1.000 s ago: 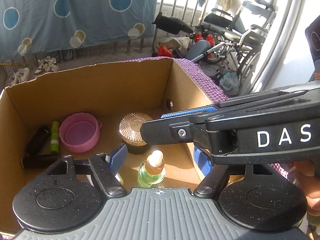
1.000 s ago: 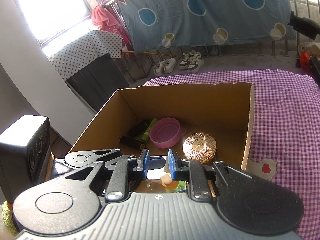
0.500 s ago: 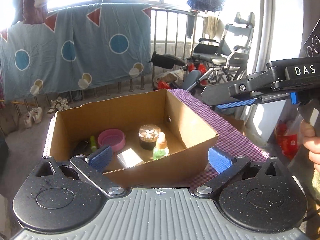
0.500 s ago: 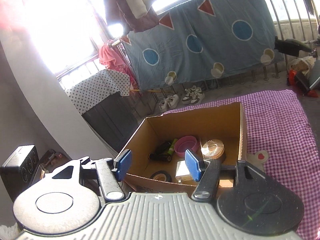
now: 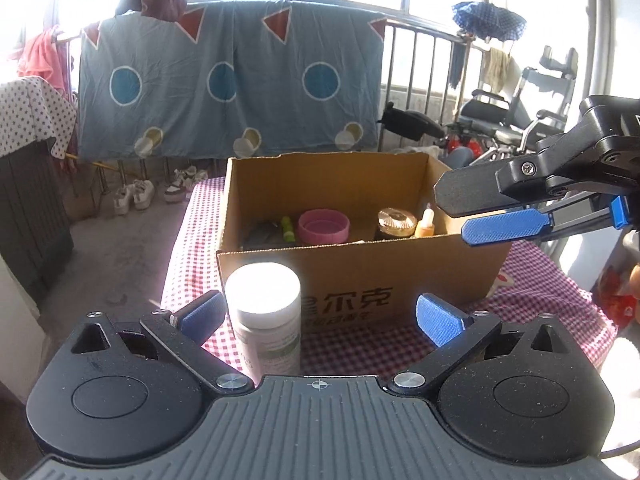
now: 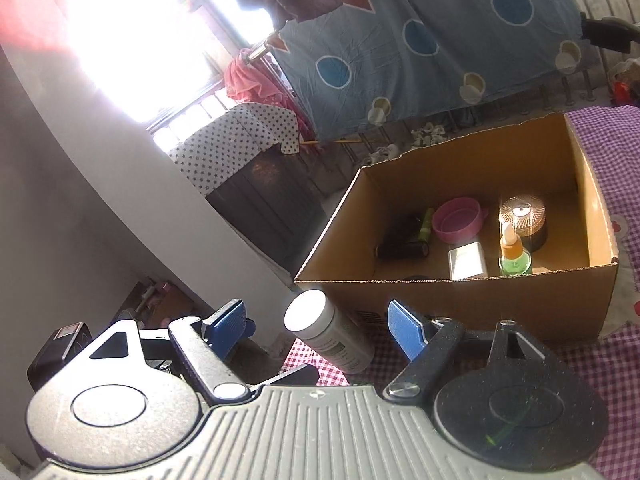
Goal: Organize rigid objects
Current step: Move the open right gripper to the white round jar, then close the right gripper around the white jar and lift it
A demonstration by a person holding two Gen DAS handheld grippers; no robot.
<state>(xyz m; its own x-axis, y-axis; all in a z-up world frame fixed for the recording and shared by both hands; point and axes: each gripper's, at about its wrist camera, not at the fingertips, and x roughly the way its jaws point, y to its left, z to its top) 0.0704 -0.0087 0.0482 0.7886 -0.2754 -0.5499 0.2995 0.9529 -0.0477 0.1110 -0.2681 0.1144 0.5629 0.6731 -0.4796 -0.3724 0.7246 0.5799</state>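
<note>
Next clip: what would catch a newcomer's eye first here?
An open cardboard box sits on the checked cloth, holding a pink bowl and a green dropper bottle. In front of it a white-capped bottle stands outside, by the open left gripper.

You have a cardboard box (image 6: 472, 304) standing open on the checked cloth. Inside it, a pink round lid (image 6: 458, 220) lies near the far wall, with a green tube (image 6: 425, 224) and a black cylinder (image 6: 402, 249) lying to its left. A copper-topped jar (image 6: 522, 216) stands upright to the right, a green dropper bottle (image 6: 514, 254) upright by the near wall, a white block (image 6: 466, 260) beside it. A white-capped bottle (image 5: 266, 316) stands upright just outside the box's near wall.
</note>
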